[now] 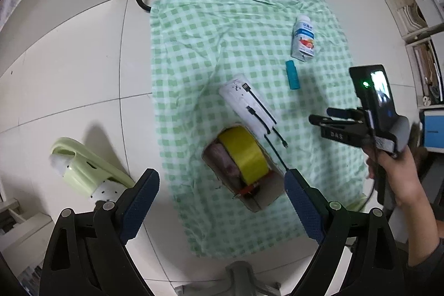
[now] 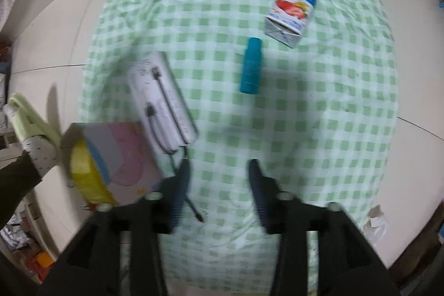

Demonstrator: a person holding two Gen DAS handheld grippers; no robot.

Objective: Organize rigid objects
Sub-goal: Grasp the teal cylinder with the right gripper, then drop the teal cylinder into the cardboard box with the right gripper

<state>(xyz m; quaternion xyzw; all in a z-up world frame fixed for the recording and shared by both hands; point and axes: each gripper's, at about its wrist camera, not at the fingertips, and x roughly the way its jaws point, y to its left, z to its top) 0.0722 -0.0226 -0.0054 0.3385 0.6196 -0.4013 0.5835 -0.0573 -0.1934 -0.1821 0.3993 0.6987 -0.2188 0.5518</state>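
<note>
On right gripper (image 1: 319,115), black lettering reads "DAS"

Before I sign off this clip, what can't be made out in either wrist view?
- Box contents: the yellow tape roll covers most of them in the left wrist view; the box wall hides them in the right.
- Carton print: motion blur in the right wrist view, too small in the left.
- Right tool: blurred, though its fingers stand apart.

Green checked cloth (image 1: 194,46) on tiled floor (image 1: 69,74) (carton (image 1: 303,39), teal tube (image 1: 293,74), power bank (image 1: 247,107), box (image 1: 244,171)).
</note>
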